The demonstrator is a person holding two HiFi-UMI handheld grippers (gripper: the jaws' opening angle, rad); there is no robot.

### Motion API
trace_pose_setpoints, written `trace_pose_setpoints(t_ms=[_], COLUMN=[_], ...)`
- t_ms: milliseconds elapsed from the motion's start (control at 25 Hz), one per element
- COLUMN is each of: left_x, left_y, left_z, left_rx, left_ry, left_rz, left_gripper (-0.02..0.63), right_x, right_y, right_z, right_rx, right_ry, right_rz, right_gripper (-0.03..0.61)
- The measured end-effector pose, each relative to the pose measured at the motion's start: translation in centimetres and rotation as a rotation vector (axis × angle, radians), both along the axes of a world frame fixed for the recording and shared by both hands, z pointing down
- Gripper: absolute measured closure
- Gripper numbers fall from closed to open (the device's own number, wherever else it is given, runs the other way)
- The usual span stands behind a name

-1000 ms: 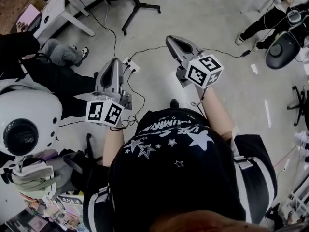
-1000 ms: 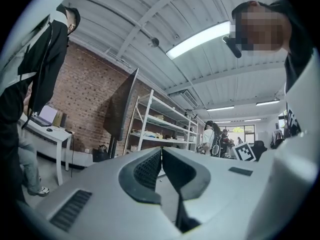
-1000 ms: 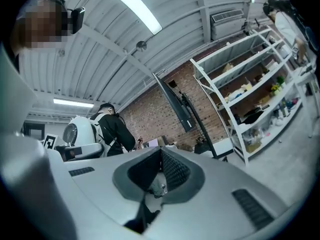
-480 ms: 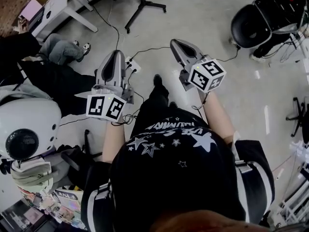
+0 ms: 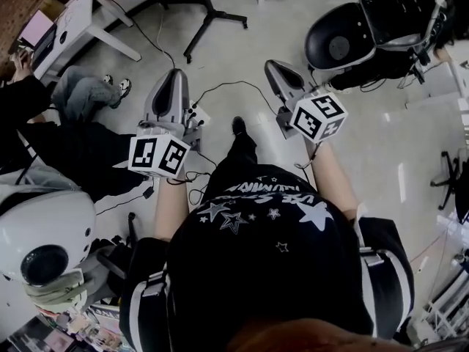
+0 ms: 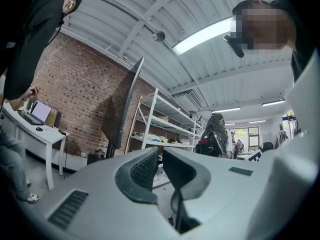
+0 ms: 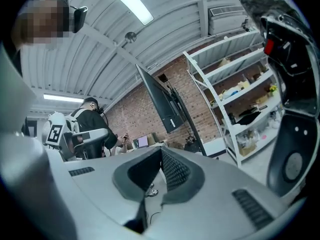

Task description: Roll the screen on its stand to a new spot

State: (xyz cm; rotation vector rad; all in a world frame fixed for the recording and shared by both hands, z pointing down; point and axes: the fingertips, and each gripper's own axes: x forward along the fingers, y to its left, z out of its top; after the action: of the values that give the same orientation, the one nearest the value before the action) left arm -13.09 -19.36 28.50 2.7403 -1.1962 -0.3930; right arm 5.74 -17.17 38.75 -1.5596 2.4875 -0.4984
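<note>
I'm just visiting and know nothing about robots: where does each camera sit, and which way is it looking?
Head view: on the person's head, looking steeply down at the floor; shows their shirt, arms, left gripper and right gripper.
Left gripper view: on the left gripper, looking along its closed jaws at the screen and shelving.
Right gripper view: on the right gripper, looking along its closed jaws at the same screen.
Shared: both gripper views show the screen, shelving and brick wall.

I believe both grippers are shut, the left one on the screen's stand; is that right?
No: both are shut, but the left gripper grips nothing; the left gripper view shows the screen on its stand ahead, by the brick wall.
</note>
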Motion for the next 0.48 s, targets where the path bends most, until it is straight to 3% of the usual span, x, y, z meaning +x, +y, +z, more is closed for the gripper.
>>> trace_pose_setpoints(t_ms=[480], left_x=[0.7], left_y=[-17.9], left_z=[0.8], left_rx=[0.001], left_ry=[0.012], left_rz=[-0.054], left_gripper=[0.598], right_x=[2.1], right_y=[-16.6], right_z=[0.6], right_rx=[-0.003], right_ry=[-0.001], right_rz=[0.013], right_gripper=[0.572])
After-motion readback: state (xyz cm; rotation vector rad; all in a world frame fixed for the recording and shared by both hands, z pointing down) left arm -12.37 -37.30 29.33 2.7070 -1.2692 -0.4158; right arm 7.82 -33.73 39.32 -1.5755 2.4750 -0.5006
